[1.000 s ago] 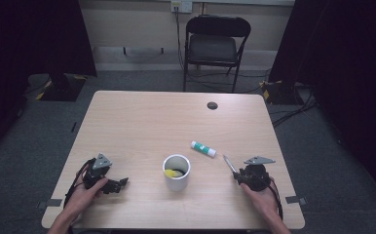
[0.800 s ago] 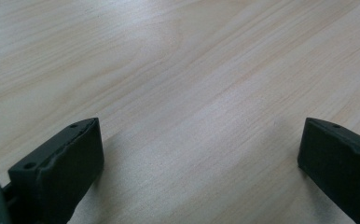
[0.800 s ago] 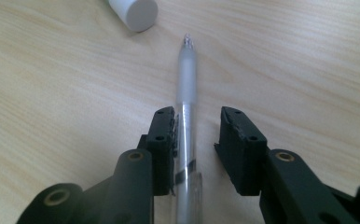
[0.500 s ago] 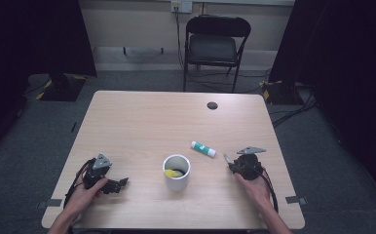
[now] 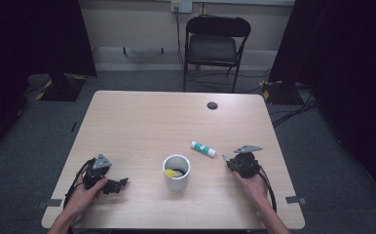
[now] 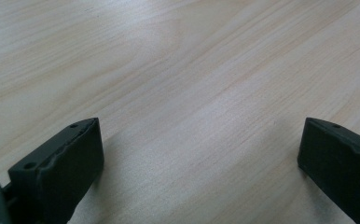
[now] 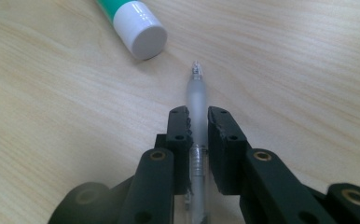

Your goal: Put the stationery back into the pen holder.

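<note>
I see the wooden table (image 5: 142, 122) bare at its far end. A white cup (image 5: 177, 172) stands near-centre with something yellow inside. My left gripper (image 5: 112, 184) rests near-left, jaws wide over bare wood. My right gripper (image 7: 197, 122), near-right, has just been closing; its jaws now clamp a clear pen (image 7: 197, 95). The pen's tip points at the green-and-white glue stick (image 5: 203, 148), just right of the cup.
</note>
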### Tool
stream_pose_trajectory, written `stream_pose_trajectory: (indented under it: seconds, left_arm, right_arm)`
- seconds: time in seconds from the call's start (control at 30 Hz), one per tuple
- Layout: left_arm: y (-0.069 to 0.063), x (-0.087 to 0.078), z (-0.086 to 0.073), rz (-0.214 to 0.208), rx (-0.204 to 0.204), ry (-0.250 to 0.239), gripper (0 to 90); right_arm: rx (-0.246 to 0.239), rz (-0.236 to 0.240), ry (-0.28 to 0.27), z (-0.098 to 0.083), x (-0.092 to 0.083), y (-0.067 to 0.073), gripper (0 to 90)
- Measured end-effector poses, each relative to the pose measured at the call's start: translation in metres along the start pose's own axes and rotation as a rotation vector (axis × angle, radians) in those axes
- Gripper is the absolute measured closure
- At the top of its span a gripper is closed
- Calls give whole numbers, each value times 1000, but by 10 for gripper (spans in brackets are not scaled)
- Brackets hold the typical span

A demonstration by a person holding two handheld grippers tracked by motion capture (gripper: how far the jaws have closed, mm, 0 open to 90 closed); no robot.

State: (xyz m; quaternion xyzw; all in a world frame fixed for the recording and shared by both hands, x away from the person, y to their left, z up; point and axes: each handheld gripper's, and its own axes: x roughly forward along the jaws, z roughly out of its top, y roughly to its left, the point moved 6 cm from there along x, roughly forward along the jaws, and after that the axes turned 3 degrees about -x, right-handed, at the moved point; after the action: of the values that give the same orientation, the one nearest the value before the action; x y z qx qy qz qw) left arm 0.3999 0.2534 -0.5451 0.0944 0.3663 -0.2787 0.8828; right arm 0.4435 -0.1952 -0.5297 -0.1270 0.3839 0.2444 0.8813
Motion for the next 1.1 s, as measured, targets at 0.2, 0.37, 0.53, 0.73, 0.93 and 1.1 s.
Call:
stream_pose_trajectory:
  seconds: [0.2, 0.37, 0.53, 0.73, 0.93, 1.1]
  left_arm:
    - [0, 0, 0, 0, -1, 1, 0]
    - [0, 0, 0, 0, -1, 0, 0]
    - [1, 0, 0, -3, 1, 3, 0]
    - [1, 1, 1, -3, 4, 9, 0]
    - [2, 1, 1, -2, 8, 7, 0]
    - [2, 1, 1, -2, 9, 6, 0]
  right_arm:
    - [-37, 33, 27, -5, -7, 10, 786]
    - [-65, 50, 30, -8, -10, 14, 787]
    - [-66, 57, 31, -7, -10, 15, 801]
    - [-53, 73, 39, -6, -11, 17, 804]
    - [-51, 108, -28, 0, -23, 19, 804]
    - [-45, 165, -114, 7, -35, 22, 805]
